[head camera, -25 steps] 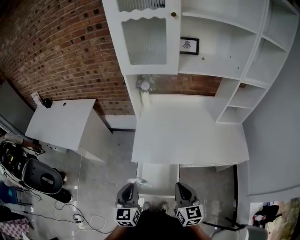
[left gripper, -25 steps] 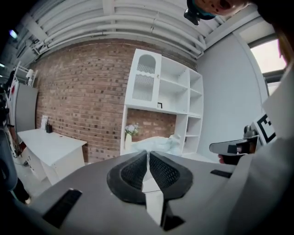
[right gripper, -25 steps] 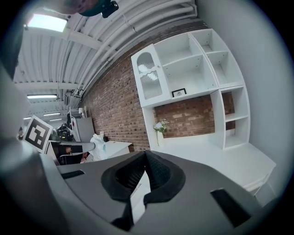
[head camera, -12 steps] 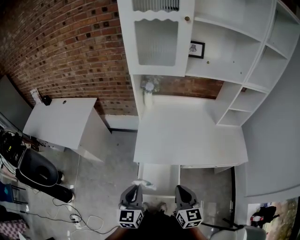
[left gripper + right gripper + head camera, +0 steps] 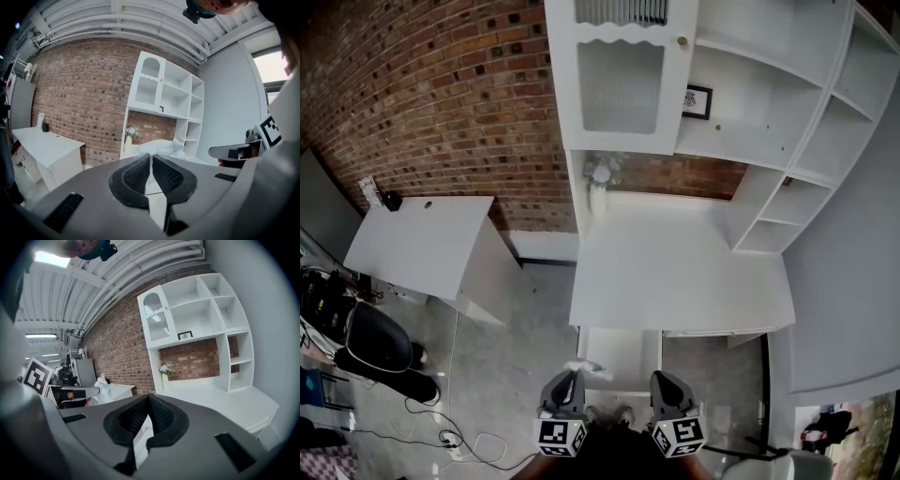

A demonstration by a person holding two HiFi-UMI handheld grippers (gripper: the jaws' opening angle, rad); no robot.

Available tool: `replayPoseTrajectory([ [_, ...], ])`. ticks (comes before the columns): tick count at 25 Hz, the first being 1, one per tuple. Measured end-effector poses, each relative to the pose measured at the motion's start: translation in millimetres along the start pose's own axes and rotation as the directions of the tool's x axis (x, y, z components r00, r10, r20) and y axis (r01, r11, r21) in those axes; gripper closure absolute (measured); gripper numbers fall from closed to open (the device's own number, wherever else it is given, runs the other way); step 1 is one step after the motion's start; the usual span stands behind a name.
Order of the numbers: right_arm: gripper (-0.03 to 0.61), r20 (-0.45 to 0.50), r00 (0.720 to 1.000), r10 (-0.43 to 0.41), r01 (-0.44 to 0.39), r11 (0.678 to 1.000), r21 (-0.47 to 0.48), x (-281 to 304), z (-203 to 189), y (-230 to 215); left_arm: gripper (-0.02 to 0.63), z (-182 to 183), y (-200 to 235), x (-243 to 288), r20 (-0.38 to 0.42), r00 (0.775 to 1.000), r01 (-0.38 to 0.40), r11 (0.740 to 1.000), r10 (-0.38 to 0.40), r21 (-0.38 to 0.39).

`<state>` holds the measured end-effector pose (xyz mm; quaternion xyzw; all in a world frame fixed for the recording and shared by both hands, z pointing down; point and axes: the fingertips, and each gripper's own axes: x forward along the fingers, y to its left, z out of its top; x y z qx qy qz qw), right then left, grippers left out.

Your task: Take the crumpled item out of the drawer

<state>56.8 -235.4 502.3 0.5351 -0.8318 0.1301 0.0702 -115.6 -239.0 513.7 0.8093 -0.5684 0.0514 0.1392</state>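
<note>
The crumpled item (image 5: 580, 367) is a wad of white paper or plastic, and my left gripper (image 5: 567, 377) is shut on it. It hangs just over the left rim of the open white drawer (image 5: 621, 352) under the desk (image 5: 675, 272). In the left gripper view the wad (image 5: 159, 147) bulges out above the closed pads of my left gripper (image 5: 151, 160). My right gripper (image 5: 662, 378) hovers beside it over the drawer's right side. Its jaws (image 5: 147, 400) are shut with nothing between them. The right gripper view also shows the held wad (image 5: 102, 386) at the left.
White shelving (image 5: 750, 112) with a glass-door cabinet (image 5: 621, 84) rises behind the desk. A vase of flowers (image 5: 598, 180) stands at the desk's back left. A small white table (image 5: 422, 244), a dark scooter (image 5: 370, 345) and floor cables (image 5: 469, 437) lie to the left.
The head view has shifted a little, and the scooter at the left edge has moved. Both grippers stay in nearly the same spot, and the left still holds the wad.
</note>
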Motion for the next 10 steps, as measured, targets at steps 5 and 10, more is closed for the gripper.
replayPoseTrajectory([
  [5,0.566,-0.002,1.0,-0.006,0.006,1.0,-0.003,-1.3,0.3,1.2,0.573,-1.3,0.9,-1.2,-0.003,1.0,0.004,1.0,-0.004,-0.005],
  [10,0.566,-0.002,1.0,-0.004,0.004,1.0,-0.004,-6.0,-4.2,5.7,0.574,-4.2,-0.3,-6.4,-0.004,1.0,0.008,1.0,-0.008,-0.005],
])
